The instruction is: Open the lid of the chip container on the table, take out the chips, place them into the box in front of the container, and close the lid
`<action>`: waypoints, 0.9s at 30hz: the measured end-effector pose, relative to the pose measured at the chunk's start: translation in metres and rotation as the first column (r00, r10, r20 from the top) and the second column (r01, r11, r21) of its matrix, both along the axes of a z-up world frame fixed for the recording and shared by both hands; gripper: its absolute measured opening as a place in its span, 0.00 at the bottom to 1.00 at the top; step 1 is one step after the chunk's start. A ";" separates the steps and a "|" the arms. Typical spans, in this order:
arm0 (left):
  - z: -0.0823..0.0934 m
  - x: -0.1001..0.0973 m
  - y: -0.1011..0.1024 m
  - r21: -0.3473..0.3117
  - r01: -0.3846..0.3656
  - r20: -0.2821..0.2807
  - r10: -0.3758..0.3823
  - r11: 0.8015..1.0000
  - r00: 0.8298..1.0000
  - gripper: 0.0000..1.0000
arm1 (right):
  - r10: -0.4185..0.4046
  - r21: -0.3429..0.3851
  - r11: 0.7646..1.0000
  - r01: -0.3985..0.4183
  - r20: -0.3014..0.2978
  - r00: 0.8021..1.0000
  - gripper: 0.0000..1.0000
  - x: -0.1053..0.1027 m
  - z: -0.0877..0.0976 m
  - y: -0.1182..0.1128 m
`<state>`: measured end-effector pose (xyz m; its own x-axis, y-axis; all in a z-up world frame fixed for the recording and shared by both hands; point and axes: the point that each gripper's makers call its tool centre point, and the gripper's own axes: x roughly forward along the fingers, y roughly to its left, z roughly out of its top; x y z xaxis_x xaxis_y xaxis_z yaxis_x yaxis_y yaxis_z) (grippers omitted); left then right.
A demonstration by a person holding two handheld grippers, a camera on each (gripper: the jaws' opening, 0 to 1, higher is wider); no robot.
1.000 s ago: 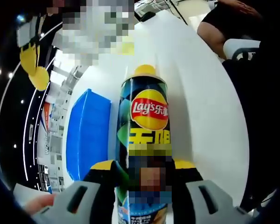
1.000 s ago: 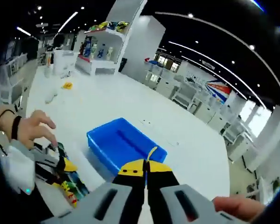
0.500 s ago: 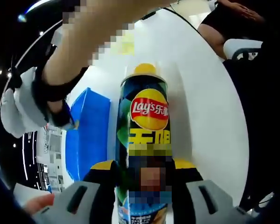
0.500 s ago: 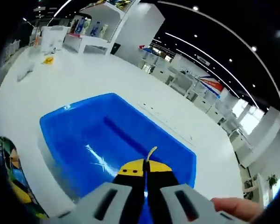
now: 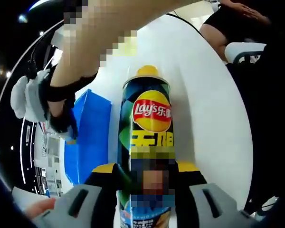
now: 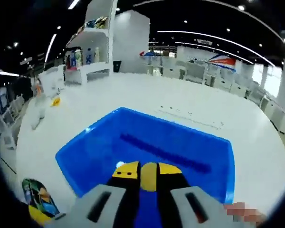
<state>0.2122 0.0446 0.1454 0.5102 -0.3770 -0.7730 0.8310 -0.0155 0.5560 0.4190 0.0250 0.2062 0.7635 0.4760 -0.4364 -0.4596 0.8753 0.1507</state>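
Observation:
A dark Lay's chip can (image 5: 149,137) lies along the left gripper view, its yellow end (image 5: 147,71) pointing away. My left gripper (image 5: 146,168) is shut on its body. The blue box (image 5: 90,137) sits on the white table just left of the can. An arm reaches over the box, carrying the other gripper (image 5: 61,121). In the right gripper view, my right gripper (image 6: 148,173) hovers low over the blue box (image 6: 180,152). Its jaws stand slightly apart with a yellow chip (image 6: 148,178) between them. The can (image 6: 38,202) peeks in at the lower left.
The white table (image 6: 171,102) stretches far beyond the box. A small yellow object (image 6: 56,100) lies at its far left. Shelves with goods (image 6: 92,42) stand behind. A seated person (image 5: 228,23) is past the table's far edge.
The right gripper has dropped lower and swung over the box. Its jaws have parted a little around the chip. The left gripper and can have held still.

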 end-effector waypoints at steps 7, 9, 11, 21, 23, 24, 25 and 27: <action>0.000 0.000 0.000 -0.002 -0.004 -0.002 0.004 1.000 1.000 0.47 | -0.017 0.554 0.831 0.051 -0.065 0.998 0.21 -0.037 0.087 -0.020; 0.000 0.000 0.000 -0.005 -0.004 -0.001 0.004 1.000 1.000 0.47 | 0.034 0.638 0.770 0.015 -0.064 0.997 0.26 -0.049 0.108 -0.036; 0.000 0.000 -0.001 -0.006 -0.004 -0.002 0.004 1.000 1.000 0.47 | 0.025 0.641 0.768 0.011 -0.047 0.999 0.27 -0.058 0.116 -0.064; 0.000 0.000 -0.001 -0.007 -0.002 -0.003 0.002 1.000 1.000 0.47 | 0.157 0.571 0.819 -0.046 -0.146 0.977 0.39 -0.145 0.063 -0.149; 0.000 0.000 -0.001 -0.007 -0.003 -0.004 0.003 1.000 1.000 0.47 | 0.171 0.528 0.848 -0.049 -0.185 0.968 0.38 -0.163 0.040 -0.157; 0.000 -0.001 -0.001 -0.008 -0.003 -0.004 0.003 1.000 1.000 0.47 | 0.149 0.511 0.859 -0.025 -0.204 0.968 0.37 -0.166 0.030 -0.162; 0.000 -0.001 -0.002 -0.008 -0.003 -0.003 0.003 1.000 1.000 0.47 | 0.146 0.513 0.858 -0.017 -0.213 0.966 0.35 -0.172 0.019 -0.165; 0.000 -0.001 -0.002 -0.010 -0.004 -0.002 0.004 1.000 1.000 0.47 | 0.184 0.520 0.854 -0.011 -0.283 0.941 0.35 -0.186 -0.001 -0.166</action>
<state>0.2111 0.0430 0.1453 0.5105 -0.3823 -0.7702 0.8320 -0.0066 0.5547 0.2327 -0.1407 0.2056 0.5665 0.7595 -0.3197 -0.3911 0.5893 0.7070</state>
